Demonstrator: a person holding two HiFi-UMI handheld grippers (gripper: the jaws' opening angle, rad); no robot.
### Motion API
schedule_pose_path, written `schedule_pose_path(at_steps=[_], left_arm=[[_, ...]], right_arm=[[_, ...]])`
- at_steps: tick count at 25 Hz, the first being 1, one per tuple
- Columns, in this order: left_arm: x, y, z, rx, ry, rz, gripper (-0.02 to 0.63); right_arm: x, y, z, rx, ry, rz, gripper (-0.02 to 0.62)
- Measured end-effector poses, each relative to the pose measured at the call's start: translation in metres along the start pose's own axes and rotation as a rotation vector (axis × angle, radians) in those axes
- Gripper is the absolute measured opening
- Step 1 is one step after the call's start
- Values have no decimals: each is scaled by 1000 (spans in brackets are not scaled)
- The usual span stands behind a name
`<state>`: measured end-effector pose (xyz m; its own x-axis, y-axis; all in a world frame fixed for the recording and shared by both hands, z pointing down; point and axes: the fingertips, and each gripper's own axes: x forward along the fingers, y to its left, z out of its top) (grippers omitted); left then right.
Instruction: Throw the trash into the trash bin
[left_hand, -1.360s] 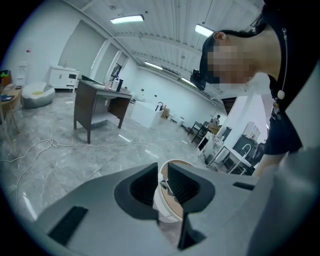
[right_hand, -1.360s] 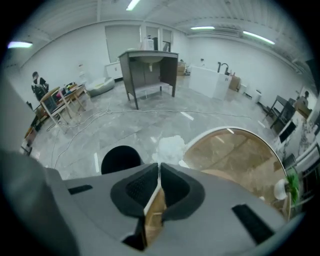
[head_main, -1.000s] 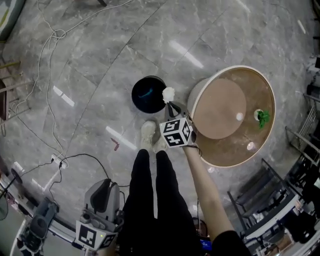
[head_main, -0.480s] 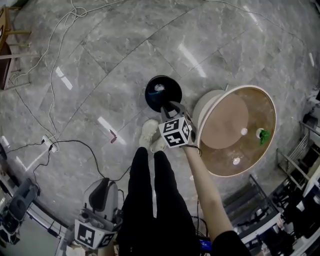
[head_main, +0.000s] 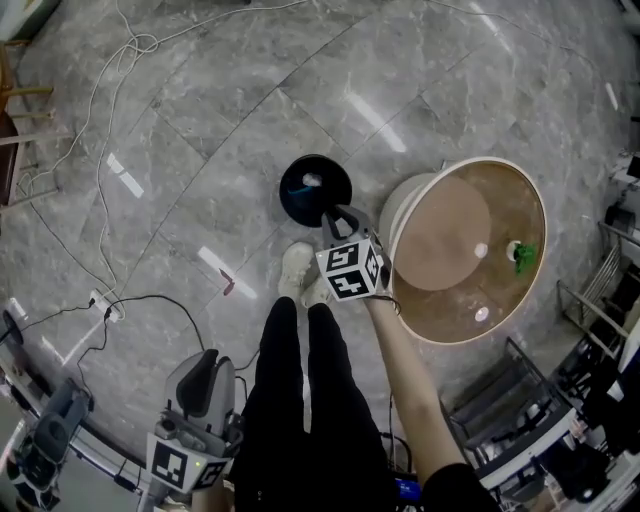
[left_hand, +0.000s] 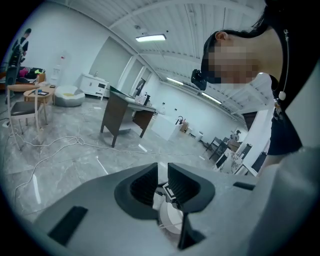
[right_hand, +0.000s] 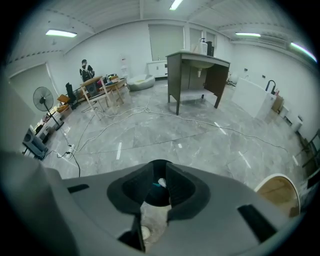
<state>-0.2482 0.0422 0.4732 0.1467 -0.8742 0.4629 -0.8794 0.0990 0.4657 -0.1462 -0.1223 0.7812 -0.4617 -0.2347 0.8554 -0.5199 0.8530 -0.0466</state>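
The black trash bin stands on the grey floor, just left of the round table. A crumpled white piece of trash lies inside it. My right gripper hangs over the bin's near rim, pointing steeply down; its jaws are closing with nothing between them. In the right gripper view the bin and the trash show through the gap of the right gripper. My left gripper is low at the person's side, its jaws a narrow gap apart and empty.
A green object and two small white balls lie on the table. The person's shoes stand right by the bin. Cables and a power strip trail over the floor at left. Chairs crowd the lower right.
A second ago my right gripper held the white trash at the bin's edge. It has let go, and the trash now lies inside the bin.
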Motion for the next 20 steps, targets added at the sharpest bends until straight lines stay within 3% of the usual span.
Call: schedule_pose_path(at_steps=[5,12,16,20], left_arm=[[26,-25,16,41,5,-114,63],[64,-96,34,107,37,-326,63],[73,-141,44,177,52,-426,63],[67,-178,45,310,73,-489,63]], right_arm=[[-38,-30,-15,112,-27,-78,86],[-132,-80,-55,307,-72,-211,106],[-199,-88,-68,436,-138,-280,112],[-277,-81,-67,537,-247,-333,114]])
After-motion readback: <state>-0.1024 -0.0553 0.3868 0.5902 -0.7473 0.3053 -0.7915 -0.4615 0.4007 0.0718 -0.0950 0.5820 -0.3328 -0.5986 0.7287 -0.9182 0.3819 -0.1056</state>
